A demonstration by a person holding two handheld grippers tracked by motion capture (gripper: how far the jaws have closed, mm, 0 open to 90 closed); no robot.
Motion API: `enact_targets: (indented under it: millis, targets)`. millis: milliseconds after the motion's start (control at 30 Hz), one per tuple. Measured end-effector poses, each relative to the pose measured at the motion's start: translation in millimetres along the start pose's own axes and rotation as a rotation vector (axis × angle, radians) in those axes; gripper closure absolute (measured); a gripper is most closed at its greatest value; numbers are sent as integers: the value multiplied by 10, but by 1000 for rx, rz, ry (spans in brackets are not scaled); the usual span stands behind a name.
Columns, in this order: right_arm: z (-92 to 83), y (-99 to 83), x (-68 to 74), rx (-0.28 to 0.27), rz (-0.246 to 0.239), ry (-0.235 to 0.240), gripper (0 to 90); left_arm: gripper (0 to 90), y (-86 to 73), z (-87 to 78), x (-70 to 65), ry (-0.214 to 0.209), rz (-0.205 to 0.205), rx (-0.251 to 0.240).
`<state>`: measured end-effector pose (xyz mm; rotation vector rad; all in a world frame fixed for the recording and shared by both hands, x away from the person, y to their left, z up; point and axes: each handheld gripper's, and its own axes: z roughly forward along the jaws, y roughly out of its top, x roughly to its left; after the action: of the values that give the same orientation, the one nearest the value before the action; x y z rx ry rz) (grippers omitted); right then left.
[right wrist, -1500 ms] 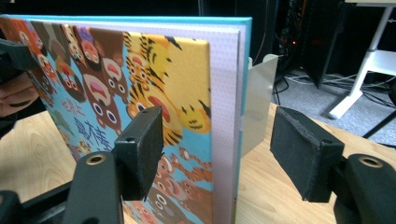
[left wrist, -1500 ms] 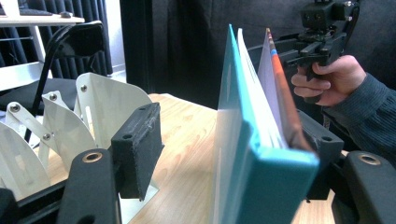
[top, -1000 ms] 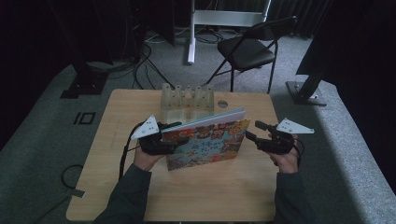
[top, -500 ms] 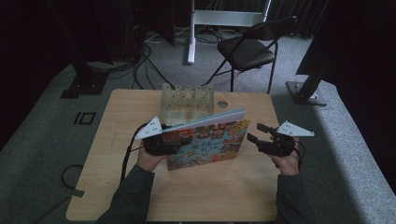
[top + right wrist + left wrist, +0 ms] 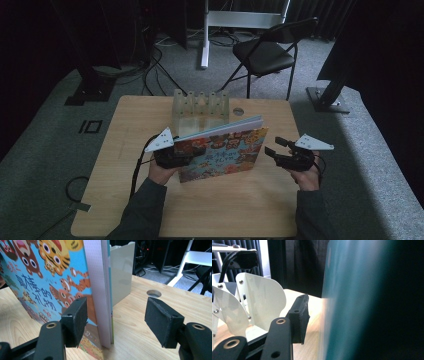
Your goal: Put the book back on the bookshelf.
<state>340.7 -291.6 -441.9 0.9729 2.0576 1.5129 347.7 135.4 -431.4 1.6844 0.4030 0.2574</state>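
A colourful picture book (image 5: 222, 152) stands on edge on the wooden table (image 5: 225, 210), its cartoon-animal cover facing me. My left gripper (image 5: 186, 156) is at the book's left edge. Its jaws have just been closing with the book between them. In the left gripper view the visible pad (image 5: 299, 320) stays a little off the teal back cover (image 5: 352, 302), and the other jaw is hidden behind the book. My right gripper (image 5: 272, 146) is open at the book's right edge. In the right gripper view the book's page edge (image 5: 96, 290) sits between its pads (image 5: 75, 320), touching neither.
A white rack of upright dividers (image 5: 200, 102) stands just behind the book, also seen as white plates (image 5: 259, 305) and a pale panel (image 5: 121, 275). A round hole (image 5: 238, 111) lies in the tabletop near it. Beyond the table's far edge is a black folding chair (image 5: 265, 50).
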Motion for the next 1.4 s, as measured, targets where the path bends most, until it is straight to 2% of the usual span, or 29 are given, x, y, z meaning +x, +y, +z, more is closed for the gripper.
enact_targets:
  millis: [167,200,300,367,400,500,700,867,1000,1133,1233,1400]
  targets:
    - [9,-43,-11,4,3,0,344,618,-11,-4,2,-19,4,-2]
    - [10,-59,-16,7,8,-1,344,679,-19,-6,-21,-21,31,17]
    - [11,-74,-21,10,12,-5,345,729,-17,-6,-54,-6,64,26]
    - [12,-78,-23,10,12,-5,345,738,-17,-6,-54,-6,64,26]
    - [14,-83,-24,10,14,-6,345,762,-16,-5,-76,-2,83,31]
    - [21,-93,-29,15,13,-9,345,798,-15,0,-108,-1,94,33]
    - [42,-140,-39,32,14,-22,345,787,-38,9,-134,5,86,20]
    - [59,-208,-60,49,26,-22,345,684,-135,33,-125,26,72,-3]
    - [61,-261,-72,63,33,-25,345,640,-144,46,-120,22,55,-27]
    - [53,-292,-91,68,41,-29,345,636,-150,46,-124,19,45,-38]
    - [50,-307,-99,69,43,-31,345,638,-162,28,-125,6,25,-77]
    - [48,-328,-113,72,47,-33,345,627,-167,34,-144,30,44,-73]
